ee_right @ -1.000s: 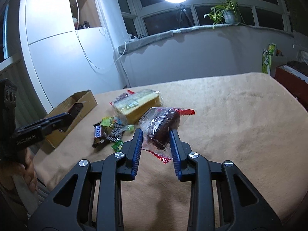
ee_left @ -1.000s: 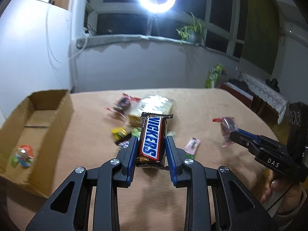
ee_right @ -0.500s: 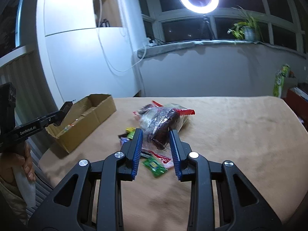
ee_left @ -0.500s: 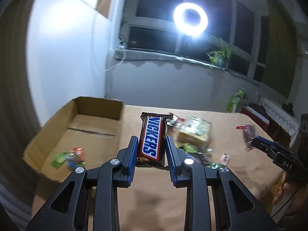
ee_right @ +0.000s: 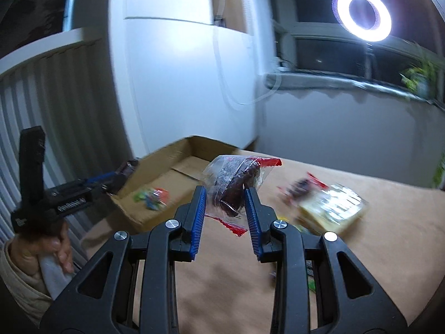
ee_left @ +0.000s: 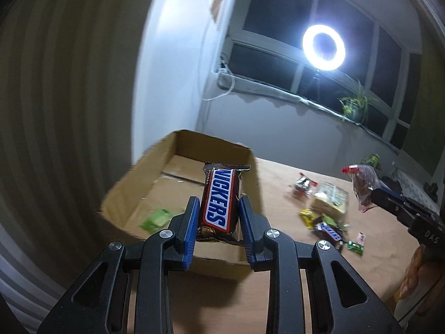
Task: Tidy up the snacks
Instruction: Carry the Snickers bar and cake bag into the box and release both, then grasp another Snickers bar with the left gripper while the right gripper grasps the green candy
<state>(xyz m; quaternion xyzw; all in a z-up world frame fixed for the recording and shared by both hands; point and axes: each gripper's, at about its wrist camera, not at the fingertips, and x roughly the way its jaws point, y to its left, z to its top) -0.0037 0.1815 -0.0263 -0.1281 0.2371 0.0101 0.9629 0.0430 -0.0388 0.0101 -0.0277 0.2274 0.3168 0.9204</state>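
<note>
My left gripper [ee_left: 218, 208] is shut on a brown Snickers bar [ee_left: 221, 201] and holds it over the near end of an open cardboard box [ee_left: 133, 183] at the table's left edge. A green wrapper [ee_left: 157, 218] lies on the box floor. My right gripper [ee_right: 225, 199] is shut on a clear packet with red ends and a dark cake inside [ee_right: 236, 183], in the air to the right of the cardboard box [ee_right: 164, 157]. The left wrist view shows that packet [ee_left: 363, 185] and the right gripper's fingers [ee_left: 389, 200] at the right edge.
Loose snacks lie on the tan tablecloth [ee_left: 281, 183] right of the box: a wrapped sandwich [ee_right: 333, 206], small candy bars [ee_left: 329, 229] and green sweets [ee_left: 354, 246]. A ring light [ee_left: 324, 47], a window ledge and a white cupboard stand behind. A person's hand [ee_right: 59, 246] grips the left tool.
Both grippers have swung left toward the box with their loads. The Snickers bar went from above the snack pile to over the box; the cake packet has risen and neared the box.
</note>
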